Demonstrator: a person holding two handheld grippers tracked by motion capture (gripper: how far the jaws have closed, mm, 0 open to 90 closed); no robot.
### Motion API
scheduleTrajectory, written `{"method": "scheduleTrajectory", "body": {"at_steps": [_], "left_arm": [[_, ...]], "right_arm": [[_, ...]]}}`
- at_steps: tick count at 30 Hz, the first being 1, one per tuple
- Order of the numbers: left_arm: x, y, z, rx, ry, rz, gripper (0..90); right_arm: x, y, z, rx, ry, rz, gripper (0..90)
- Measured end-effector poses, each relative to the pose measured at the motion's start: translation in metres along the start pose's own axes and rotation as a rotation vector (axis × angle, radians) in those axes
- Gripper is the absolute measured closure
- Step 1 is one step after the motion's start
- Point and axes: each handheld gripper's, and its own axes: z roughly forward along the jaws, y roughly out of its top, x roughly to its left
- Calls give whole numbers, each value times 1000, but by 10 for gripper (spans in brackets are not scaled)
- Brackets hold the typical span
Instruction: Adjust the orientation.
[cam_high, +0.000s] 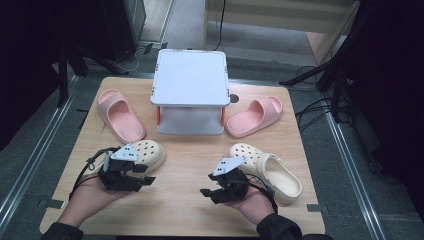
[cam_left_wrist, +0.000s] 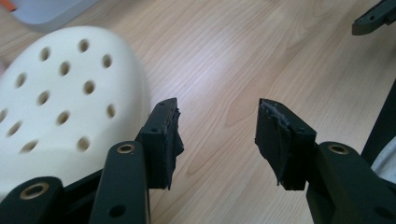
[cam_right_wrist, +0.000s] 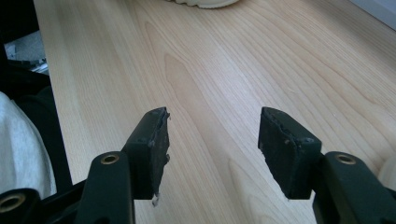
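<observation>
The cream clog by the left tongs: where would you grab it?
Probably the heel-opening rim of the cream clog, coming from above. The holed toe dome looks too broad and rounded for the open left tongs; a thin rim suits them better.

Cream perforated clogs (cam_high: 150, 154), pink slides (cam_high: 120, 115)

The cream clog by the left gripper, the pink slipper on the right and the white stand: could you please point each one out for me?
cream clog (cam_left_wrist: 60, 98), left gripper view, on its holed toe cap.
pink slipper (cam_high: 260, 111), high view, on its strap.
white stand (cam_high: 190, 77), high view, on its top panel.
</observation>
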Motion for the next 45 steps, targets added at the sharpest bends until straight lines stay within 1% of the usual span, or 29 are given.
{"method": "scheduleTrajectory", "body": {"at_steps": [1, 4, 5, 6, 7, 8, 13, 15, 16, 17, 19, 21, 22, 23, 24, 26, 27, 29, 30, 32, 33, 35, 36, 37, 38, 39, 40, 42, 45], "left_arm": [[2, -4, -6, -4, 8, -16, 487], [5, -11, -16, -16, 27, -33, 487], [5, -11, -16, -16, 27, -33, 487], [7, -17, -22, -23, 39, -53, 487], [7, -17, -22, -23, 39, -53, 487], [10, -22, -28, -30, 56, -69, 488], [15, -35, -38, -27, 101, -106, 489], [17, -39, -40, -28, 117, -123, 488], [18, -40, -40, -24, 130, -123, 487], [18, -40, -40, -24, 130, -123, 486], [23, -43, -34, 0, 150, -138, 479], [28, -45, -27, 12, 147, -154, 493], [28, -45, -27, 12, 147, -154, 505], [29, -45, -24, 15, 151, -150, 505], [32, -44, -19, 22, 150, -137, 538], [33, -43, -16, 23, 150, -135, 553], [36, -42, -10, 34, 140, -126, 600], [38, -40, -7, 40, 135, -119, 653], [39, -40, -5, 35, 120, -119, 689], [39, -39, -5, 29, 115, -115, 750], [37, -38, -6, 32, 136, -91, 759], [36, -38, -6, 32, 146, -85, 769], [35, -37, -7, 34, 162, -74, 771], [32, -34, -9, 20, 175, -79, 772], [32, -32, -10, 17, 166, -86, 773], [32, -32, -10, 17, 166, -86, 773], [31, -29, -12, 9, 170, -97, 773], [30, -27, -13, 10, 168, -94, 774], [19, -16, -11, -9, 151, -87, 773]], "right_arm": [[1, 1, 1, 4, 1, -1, 436], [0, 4, 5, 7, 9, -10, 436], [0, 4, 5, 7, 9, -10, 436], [0, 6, 7, 7, 18, -15, 436], [0, 6, 7, 7, 18, -15, 436], [-1, 7, 9, 8, 29, -12, 437], [-2, 12, 10, -16, 52, -12, 440], [-2, 14, 10, -20, 59, -12, 441], [-2, 15, 10, -21, 59, -14, 442], [-2, 15, 10, -21, 59, -14, 442], [-2, 16, 12, -24, 64, -23, 443], [-2, 16, 12, -20, 63, -26, 444], [-2, 16, 12, -20, 63, -26, 444], [-2, 17, 13, -19, 62, -29, 445], [-1, 17, 12, -20, 63, -29, 448], [-1, 17, 12, -21, 62, -26, 449], [-2, 17, 12, -23, 61, -22, 453], [-3, 17, 12, -24, 59, -21, 459], [-3, 17, 12, -25, 59, -20, 464], [-3, 16, 12, -26, 61, -20, 467], [-4, 16, 12, -26, 62, -16, 479], [-4, 16, 12, -25, 60, -15, 487], [-3, 16, 12, -26, 59, -14, 489], [-3, 16, 12, -27, 60, -14, 489], [-3, 17, 12, -29, 60, -15, 489], [-3, 17, 12, -29, 60, -15, 489], [-4, 17, 12, -34, 61, -17, 489], [-4, 17, 12, -34, 61, -13, 489], [-5, 17, 11, -36, 60, -6, 489]]}}
